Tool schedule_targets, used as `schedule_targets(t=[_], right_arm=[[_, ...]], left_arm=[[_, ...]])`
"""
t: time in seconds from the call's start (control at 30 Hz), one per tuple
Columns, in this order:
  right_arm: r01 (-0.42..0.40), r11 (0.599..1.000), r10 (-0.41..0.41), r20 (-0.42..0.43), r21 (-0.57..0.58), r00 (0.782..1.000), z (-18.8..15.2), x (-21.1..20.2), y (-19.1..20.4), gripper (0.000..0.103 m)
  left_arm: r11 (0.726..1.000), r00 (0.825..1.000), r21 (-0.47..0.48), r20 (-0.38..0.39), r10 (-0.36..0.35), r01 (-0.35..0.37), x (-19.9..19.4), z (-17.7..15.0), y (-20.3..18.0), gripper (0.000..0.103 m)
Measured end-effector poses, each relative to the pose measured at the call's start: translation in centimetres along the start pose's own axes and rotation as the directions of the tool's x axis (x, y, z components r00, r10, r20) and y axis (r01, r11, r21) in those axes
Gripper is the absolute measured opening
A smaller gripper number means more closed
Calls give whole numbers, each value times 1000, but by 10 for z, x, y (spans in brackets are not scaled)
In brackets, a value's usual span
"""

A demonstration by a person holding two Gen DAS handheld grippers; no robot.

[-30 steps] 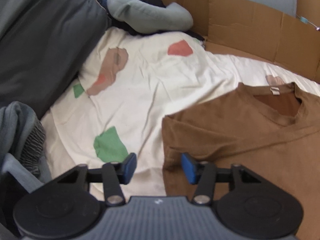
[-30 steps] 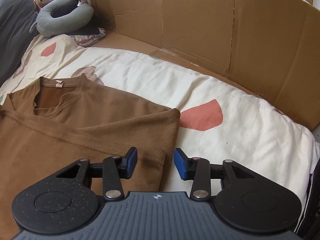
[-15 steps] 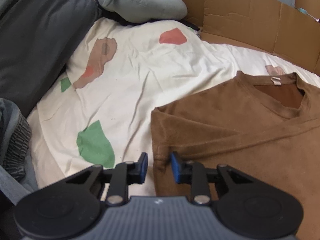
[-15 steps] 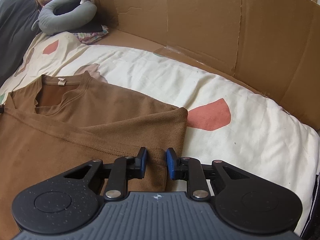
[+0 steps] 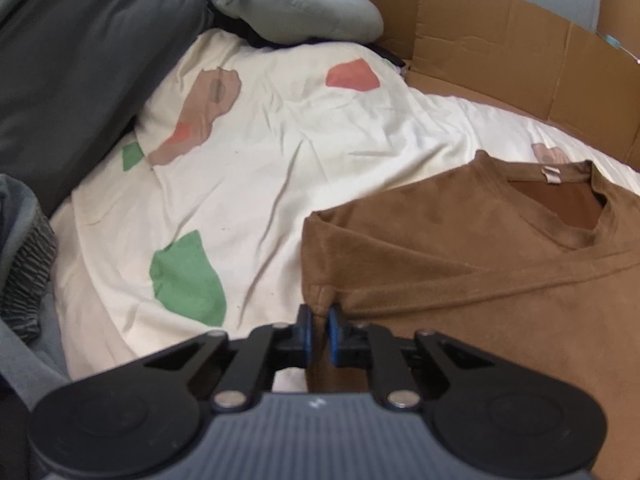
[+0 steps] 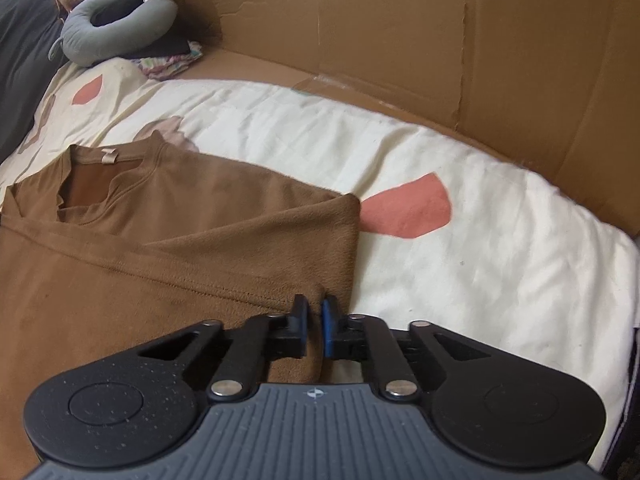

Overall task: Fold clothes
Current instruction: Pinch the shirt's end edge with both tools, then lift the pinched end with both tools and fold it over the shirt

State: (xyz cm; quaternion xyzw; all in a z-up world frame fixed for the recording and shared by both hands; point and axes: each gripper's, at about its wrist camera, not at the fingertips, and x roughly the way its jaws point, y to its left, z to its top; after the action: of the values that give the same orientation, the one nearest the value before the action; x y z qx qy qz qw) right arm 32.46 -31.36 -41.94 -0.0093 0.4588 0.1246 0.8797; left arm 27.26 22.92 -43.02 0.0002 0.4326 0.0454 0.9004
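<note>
Cardboard wall and grey pillow flank shirt.

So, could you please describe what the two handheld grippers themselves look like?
The left gripper and right gripper look alike: black angular linkage arms with silver pivot pins, blue pads on the fingers, round black discs on each side, and a ribbed grey body bearing a small white mark.

- Cream bedsheet printed with green, coral and tan patches, creased.
- Cardboard panels standing along its far edge.
- Grey neck pillow on folded fabrics.
- Dark grey cushion left.
</note>
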Motion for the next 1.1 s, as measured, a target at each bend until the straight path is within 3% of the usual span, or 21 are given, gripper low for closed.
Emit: schedule_targets(t=[0.13, 0.33, 0.47, 0.57, 0.6, 0.67, 1.1], right_arm=[[0, 1000, 0, 21, 10, 1000, 0, -8, 0, 3], [-42, 996, 42, -1, 74, 999, -2, -1, -9, 6], [-108, 986, 110, -6, 129, 994, -3, 3, -15, 25], [-114, 986, 116, -8, 125, 993, -4, 6, -14, 25], [-109, 987, 111, -7, 118, 994, -4, 6, -13, 24], [-94, 990, 95, -6, 102, 995, -3, 7, -12, 2], [-63, 994, 54, 113, 83, 992, 0, -43, -10, 2]], left_arm=[[1000, 1000, -18, 20, 2, -2, -7, -2, 3, 8], [999, 1000, -41, -14, -21, 21, 1, -1, 5, 12], [999, 1000, -44, -18, -25, 24, 5, -2, 4, 16], [998, 999, -54, -12, -33, 32, 6, -3, 6, 15], [998, 999, -57, -10, -35, 35, 6, -3, 6, 13], [998, 999, -50, 8, -33, 33, 3, -3, 6, 9], [996, 986, -87, 167, 3, 12, -59, -5, 10, 6]])
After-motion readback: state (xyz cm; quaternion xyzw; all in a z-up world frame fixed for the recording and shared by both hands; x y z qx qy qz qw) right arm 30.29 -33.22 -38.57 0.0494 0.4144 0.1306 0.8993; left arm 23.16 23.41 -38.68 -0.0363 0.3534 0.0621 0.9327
